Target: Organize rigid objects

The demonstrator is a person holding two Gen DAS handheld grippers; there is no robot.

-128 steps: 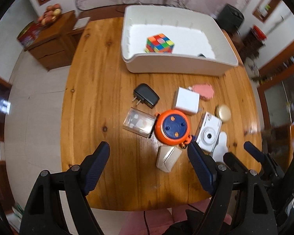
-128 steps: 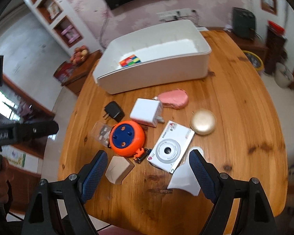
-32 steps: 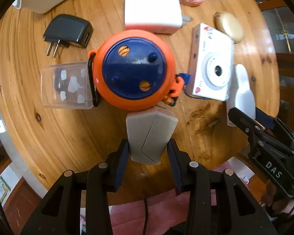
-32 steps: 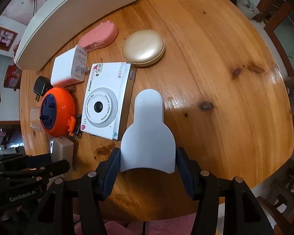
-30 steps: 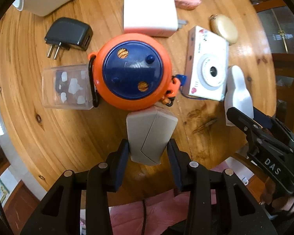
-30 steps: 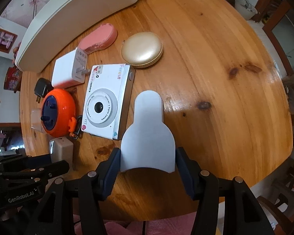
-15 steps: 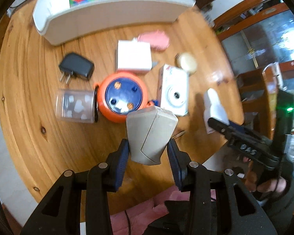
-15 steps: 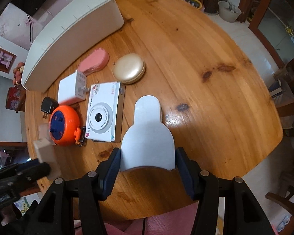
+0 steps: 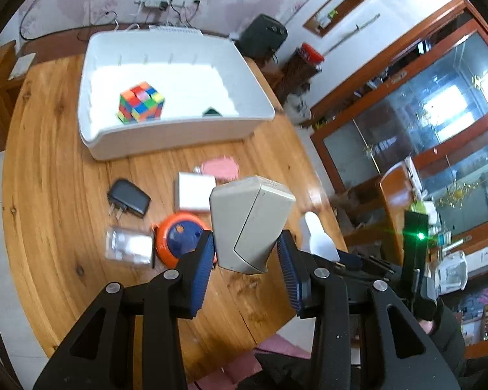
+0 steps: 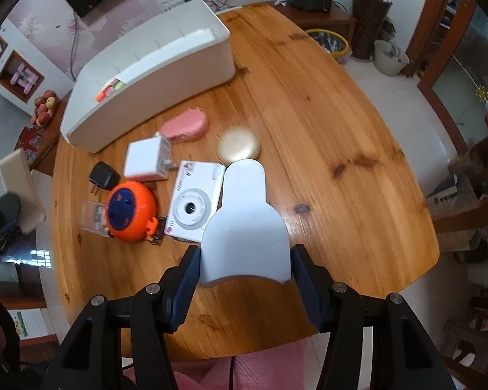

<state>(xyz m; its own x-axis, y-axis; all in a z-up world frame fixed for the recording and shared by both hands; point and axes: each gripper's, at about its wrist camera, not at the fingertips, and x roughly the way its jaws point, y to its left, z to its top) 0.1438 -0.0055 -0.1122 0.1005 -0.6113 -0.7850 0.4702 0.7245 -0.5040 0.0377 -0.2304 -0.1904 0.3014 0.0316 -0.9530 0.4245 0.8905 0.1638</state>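
Beige block (image 9: 250, 224): clamped in left gripper (image 9: 246, 260) fingers, now lifted clear of the tabletop (image 9: 58, 195), formerly resting there. White scoop (image 10: 244, 224): clamped in right gripper (image 10: 244, 271) fingers, likewise raised. White bin (image 9: 166, 139) with colour cube (image 9: 141, 102) unchanged.

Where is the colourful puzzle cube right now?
The puzzle cube sits inside the white bin at the table's far end, toward the bin's left side in the left wrist view.

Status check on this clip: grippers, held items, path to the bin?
Left gripper shut on beige block, off the table. Right gripper shut on pale scoop-shaped piece. White bin ahead, nothing blocking.
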